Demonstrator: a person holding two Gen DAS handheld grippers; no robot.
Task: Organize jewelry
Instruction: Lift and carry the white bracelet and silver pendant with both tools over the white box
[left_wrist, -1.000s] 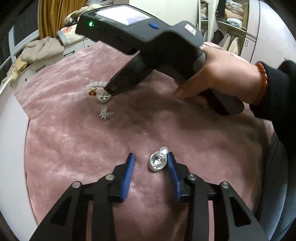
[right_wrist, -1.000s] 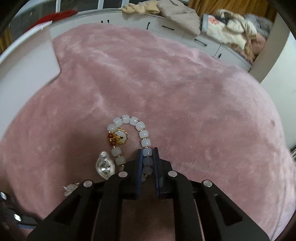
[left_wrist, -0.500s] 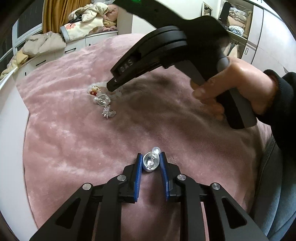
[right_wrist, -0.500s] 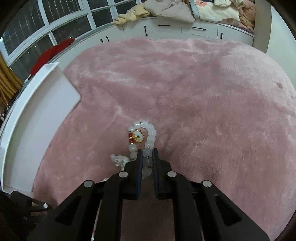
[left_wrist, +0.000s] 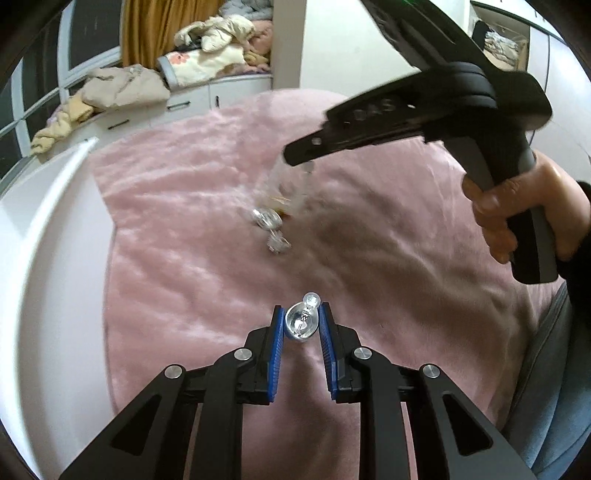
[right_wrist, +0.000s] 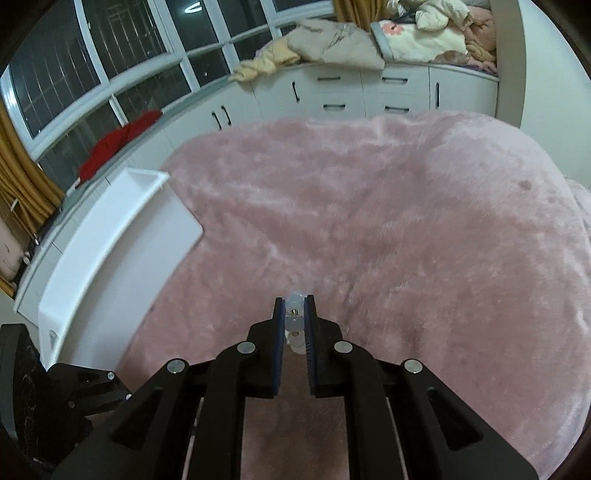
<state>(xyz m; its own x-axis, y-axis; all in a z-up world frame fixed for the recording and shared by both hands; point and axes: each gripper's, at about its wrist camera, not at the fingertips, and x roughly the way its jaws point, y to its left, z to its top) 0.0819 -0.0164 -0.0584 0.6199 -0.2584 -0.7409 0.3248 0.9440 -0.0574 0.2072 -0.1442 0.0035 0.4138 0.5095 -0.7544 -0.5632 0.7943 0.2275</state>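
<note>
My left gripper (left_wrist: 302, 320) is shut on a silver earring (left_wrist: 302, 322) with a clear bead, held above the pink plush cloth (left_wrist: 192, 236). My right gripper (right_wrist: 294, 316) is shut on the white bead bracelet (right_wrist: 294, 321); in the left wrist view the bracelet (left_wrist: 291, 186) hangs blurred below the right gripper's tip (left_wrist: 301, 157), lifted off the cloth. Two more silver pieces lie on the cloth: a round silver earring (left_wrist: 266, 218) and a small spiky silver piece (left_wrist: 277, 243).
A white tray (right_wrist: 110, 236) lies along the left edge of the cloth, also in the left wrist view (left_wrist: 48, 258). White cabinets (right_wrist: 369, 96) with piled clothes stand behind. The person's hand (left_wrist: 517, 214) holds the right gripper.
My left gripper closed on the silver earring and lifted it. My right gripper, shut on the bracelet, rose and pulled it off the cloth, away from the other pieces.
</note>
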